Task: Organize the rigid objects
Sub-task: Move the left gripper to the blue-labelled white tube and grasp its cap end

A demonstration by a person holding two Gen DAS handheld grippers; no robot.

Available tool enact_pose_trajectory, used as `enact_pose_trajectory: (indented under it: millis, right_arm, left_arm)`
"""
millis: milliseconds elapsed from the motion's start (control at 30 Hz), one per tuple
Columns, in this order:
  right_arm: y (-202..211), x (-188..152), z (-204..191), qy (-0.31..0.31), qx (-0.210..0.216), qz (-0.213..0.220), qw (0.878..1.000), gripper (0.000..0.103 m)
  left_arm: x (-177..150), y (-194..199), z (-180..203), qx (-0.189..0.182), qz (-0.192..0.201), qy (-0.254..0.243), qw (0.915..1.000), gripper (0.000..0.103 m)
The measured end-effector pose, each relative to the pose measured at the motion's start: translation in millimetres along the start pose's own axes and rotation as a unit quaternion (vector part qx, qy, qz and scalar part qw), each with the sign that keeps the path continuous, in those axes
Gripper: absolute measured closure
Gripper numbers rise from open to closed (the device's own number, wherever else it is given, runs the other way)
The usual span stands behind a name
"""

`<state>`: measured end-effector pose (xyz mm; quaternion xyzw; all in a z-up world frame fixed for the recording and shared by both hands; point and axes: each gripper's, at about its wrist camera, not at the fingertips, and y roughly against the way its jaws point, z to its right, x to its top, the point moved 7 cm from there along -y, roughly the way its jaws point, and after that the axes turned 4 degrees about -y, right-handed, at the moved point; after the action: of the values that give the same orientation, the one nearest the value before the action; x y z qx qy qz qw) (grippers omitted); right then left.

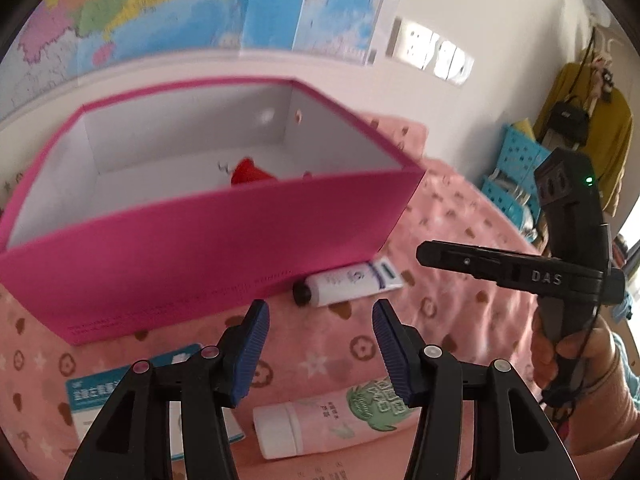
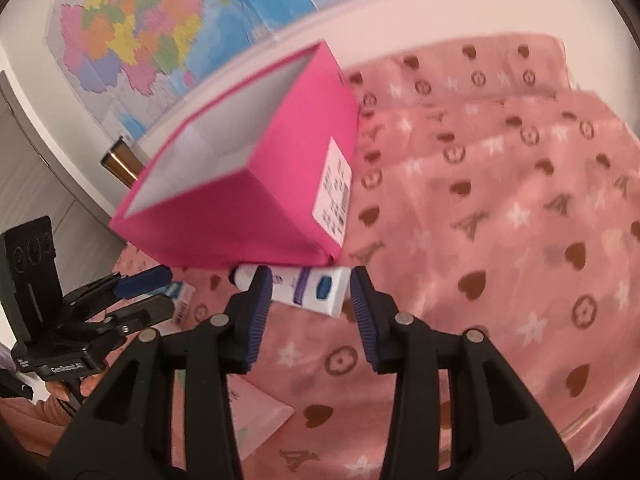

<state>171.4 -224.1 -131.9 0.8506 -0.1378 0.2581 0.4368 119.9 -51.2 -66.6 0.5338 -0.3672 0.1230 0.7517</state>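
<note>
A pink open box (image 1: 168, 248) with a white inside stands on a pink patterned blanket (image 1: 452, 208); a red object (image 1: 250, 172) lies in it. A white tube with a black cap (image 1: 346, 284) lies by the box's front right corner. A pink tube with a white cap (image 1: 332, 420) and a blue-white packet (image 1: 92, 392) lie nearer. My left gripper (image 1: 320, 344) is open and empty above the pink tube. My right gripper (image 2: 310, 304) is open, its fingers on either side of the white tube (image 2: 308, 288), above it. The box also shows in the right wrist view (image 2: 248, 200).
A map (image 1: 160, 8) hangs on the wall behind the box. Blue baskets (image 1: 516, 172) and a yellow garment (image 1: 588, 128) are at the right. The right gripper's body (image 1: 568, 272) shows in the left wrist view, the left gripper (image 2: 80, 320) in the right wrist view.
</note>
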Motion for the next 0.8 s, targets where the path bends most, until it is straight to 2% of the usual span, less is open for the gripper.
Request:
enact_pose_trajectory:
  millis: [100, 333, 800]
  right_arm:
    - [-10, -6, 4, -0.004, -0.005, -0.013, 1.0, 0.052]
    - [-24, -9, 12, -0.01, -0.013, -0.028, 0.999, 0.052]
    - [-38, -7, 0, 0.028, -0.017, -0.035, 0.999, 0.052]
  left_arm:
    - [-3, -12, 1, 0.0, -0.019, -0.001, 0.9998, 0.049]
    - [-6, -34, -2, -0.004, -0.051, 0.009, 0.9986, 0.053]
    - [-1, -43, -7, -0.018, -0.064, 0.016, 0.9977, 0.056]
